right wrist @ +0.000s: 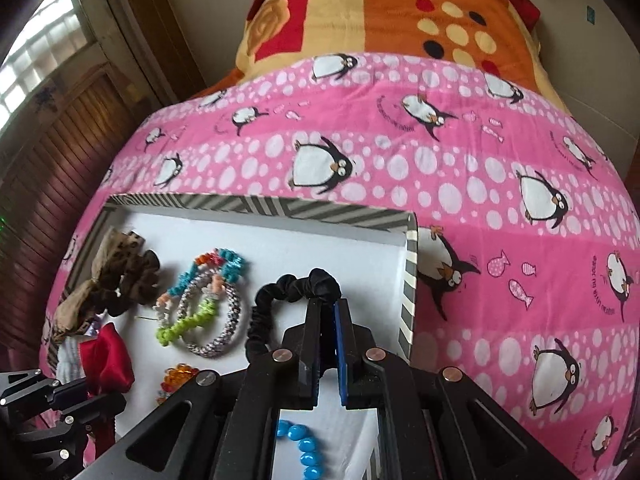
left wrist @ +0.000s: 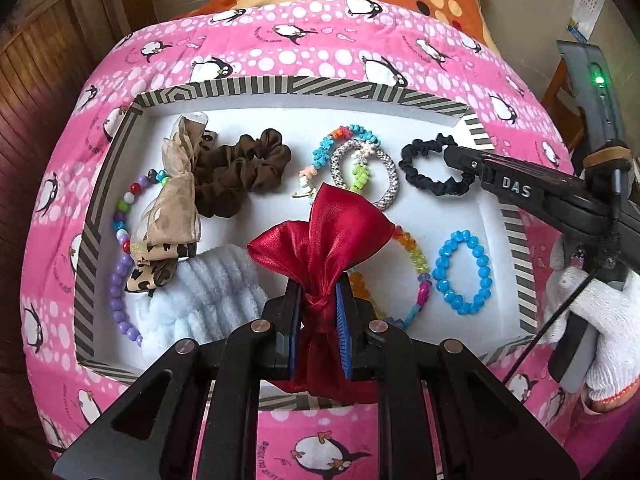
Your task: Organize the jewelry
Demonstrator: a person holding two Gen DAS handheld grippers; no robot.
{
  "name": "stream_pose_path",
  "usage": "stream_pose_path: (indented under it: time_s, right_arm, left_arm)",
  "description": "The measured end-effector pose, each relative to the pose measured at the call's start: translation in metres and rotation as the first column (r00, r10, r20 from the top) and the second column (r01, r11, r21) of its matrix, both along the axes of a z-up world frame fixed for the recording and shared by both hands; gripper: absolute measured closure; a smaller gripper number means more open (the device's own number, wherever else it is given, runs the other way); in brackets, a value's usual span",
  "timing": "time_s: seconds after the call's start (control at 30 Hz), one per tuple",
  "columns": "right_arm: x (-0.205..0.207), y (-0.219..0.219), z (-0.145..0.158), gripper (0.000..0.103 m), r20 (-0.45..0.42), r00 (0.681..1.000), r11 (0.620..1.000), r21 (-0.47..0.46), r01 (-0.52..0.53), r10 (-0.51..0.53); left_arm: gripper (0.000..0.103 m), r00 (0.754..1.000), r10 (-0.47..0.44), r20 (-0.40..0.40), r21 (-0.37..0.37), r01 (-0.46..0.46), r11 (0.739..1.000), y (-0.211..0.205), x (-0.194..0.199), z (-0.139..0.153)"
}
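Now the left hand-held gripper [left wrist: 318, 304] is clamped on the knotted waist of a shiny red satin bow [left wrist: 320, 236], its blue ribbed pads pressing the cloth from both sides, above the near part of a shallow white tray [left wrist: 280, 120] with a grey-and-white striped rim. The tray rests on a bed covered by a pink penguin-print sheet [left wrist: 320, 44].

The right hand-held gripper [right wrist: 329, 304], held in a white knitted glove [left wrist: 592, 320], has its fingers closed together on the ruffled edge of a black fabric scrunchie [right wrist: 288, 292] lying in the tray's far right corner.

Elsewhere in the tray lie a crinkled brown scrunchie [left wrist: 240, 172], a sheer beige bow with leopard print [left wrist: 172, 208], a string of round purple and mixed beads [left wrist: 120, 280], a fluffy pale-blue ribbed band [left wrist: 216, 296], a grey woven ring [left wrist: 384, 172] overlapping a chunky flower-bead bracelet [left wrist: 340, 140], a faceted bright-blue bead bracelet [left wrist: 464, 272] and a rainbow bead loop [left wrist: 416, 256] partly hidden behind the red bow.
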State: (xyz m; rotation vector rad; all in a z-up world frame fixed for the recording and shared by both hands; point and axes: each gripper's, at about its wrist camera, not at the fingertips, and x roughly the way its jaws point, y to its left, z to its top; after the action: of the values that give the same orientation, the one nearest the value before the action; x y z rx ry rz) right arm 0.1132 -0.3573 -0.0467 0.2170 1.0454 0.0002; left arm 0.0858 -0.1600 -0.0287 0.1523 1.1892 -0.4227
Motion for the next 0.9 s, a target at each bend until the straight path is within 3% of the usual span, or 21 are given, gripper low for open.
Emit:
stream_pose_path:
  time_s: [0.07,0.1,0.2,0.27,0.37,0.43,0.5,0.9]
  right_arm:
    - [-0.001,-0.003,0.001,0.072,0.01,1.0,1.0,0.018,0.005,-0.005]
    - [-0.003,-0.004,0.003,0.07,0.021,1.0,1.0,0.029,0.004,-0.005]
    - [-0.009,-0.003,0.01,0.07,0.041,0.999,0.999,0.033,-0.003,0.002]
    - [-0.014,-0.004,0.015,0.07,0.056,0.998,0.999,0.044,-0.005,0.002]
    - [-0.021,-0.003,0.021,0.07,0.07,0.997,0.999,0.054,0.002,-0.006]
    - [-0.028,-0.003,0.025,0.07,0.079,0.997,0.998,0.059,0.01,-0.015]
    - [-0.035,-0.001,0.03,0.069,0.09,0.996,0.998,0.062,0.019,-0.024]
    - [-0.091,0.023,0.056,0.064,0.139,0.988,0.997,0.031,0.065,-0.069]
  left_arm:
    - [0.088,1.0,0.008,-0.005,0.001,-0.008,1.0,0.001,0.002,-0.002]
    - [0.088,1.0,0.014,-0.01,-0.002,-0.014,1.0,0.002,0.002,-0.003]
    - [0.087,1.0,0.026,-0.015,-0.004,-0.026,1.0,0.003,0.003,-0.004]
    - [0.08,0.999,0.03,-0.012,-0.006,-0.031,1.0,0.004,0.003,-0.004]
    - [0.066,0.999,0.035,-0.002,-0.008,-0.035,0.999,0.005,0.001,-0.001]
    - [0.049,0.999,0.036,0.005,-0.008,-0.036,0.999,0.005,-0.001,0.002]
    - [0.045,0.999,0.04,0.017,-0.013,-0.04,0.999,0.006,-0.003,0.006]
    - [0.044,0.992,0.069,0.107,-0.01,-0.068,0.998,0.024,-0.029,0.032]
